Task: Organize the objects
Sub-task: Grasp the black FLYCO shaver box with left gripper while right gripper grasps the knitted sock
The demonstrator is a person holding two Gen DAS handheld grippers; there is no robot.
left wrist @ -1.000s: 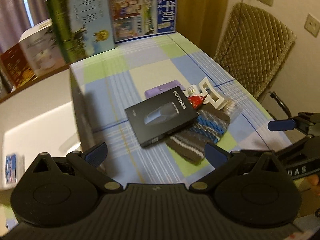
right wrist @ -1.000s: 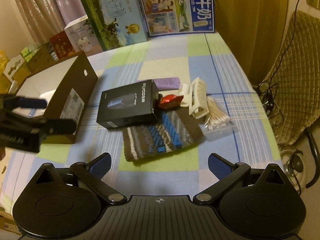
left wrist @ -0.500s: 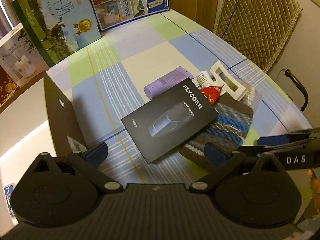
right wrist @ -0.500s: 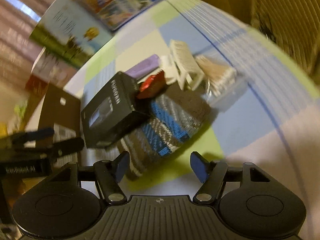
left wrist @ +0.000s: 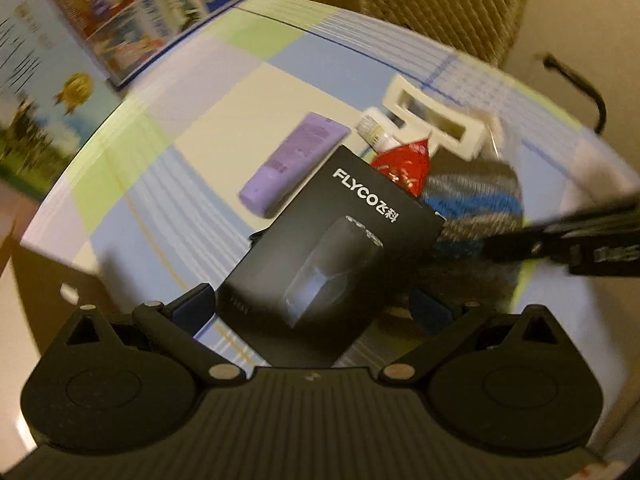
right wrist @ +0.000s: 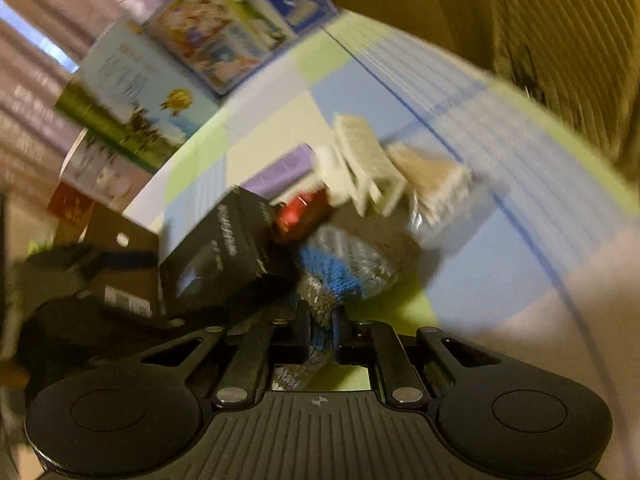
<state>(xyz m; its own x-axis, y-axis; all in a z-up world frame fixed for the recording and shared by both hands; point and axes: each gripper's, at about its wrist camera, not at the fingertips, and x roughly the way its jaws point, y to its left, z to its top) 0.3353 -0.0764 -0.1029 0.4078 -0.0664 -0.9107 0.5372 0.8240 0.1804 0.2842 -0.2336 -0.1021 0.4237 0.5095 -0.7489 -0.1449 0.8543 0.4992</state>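
Note:
A black FLYCO box [left wrist: 332, 256] lies between the fingers of my left gripper [left wrist: 316, 312], whose jaws stand wide on either side of its near end; contact is unclear. The box also shows in the right wrist view [right wrist: 224, 256]. My right gripper [right wrist: 322, 332] is shut on the near edge of the striped knitted cloth [right wrist: 340, 264], which also shows in the left wrist view [left wrist: 476, 200]. A red packet [left wrist: 408, 164], a purple tube [left wrist: 292, 160], a white hair claw [left wrist: 432, 120] and a small white tube [left wrist: 374, 130] lie beyond the box. A bag of cotton swabs [right wrist: 436, 184] lies right of the claw.
An open brown cardboard box [right wrist: 120, 264] stands at the left of the checked tablecloth [left wrist: 168, 184]. Milk cartons [left wrist: 132, 20] line the far edge. A quilted chair back [left wrist: 448, 4] stands beyond the table's right side. Both views are motion-blurred.
Both grippers moved in and down. My left gripper came around the black box. My right gripper closed from half open onto the edge of the knitted cloth.

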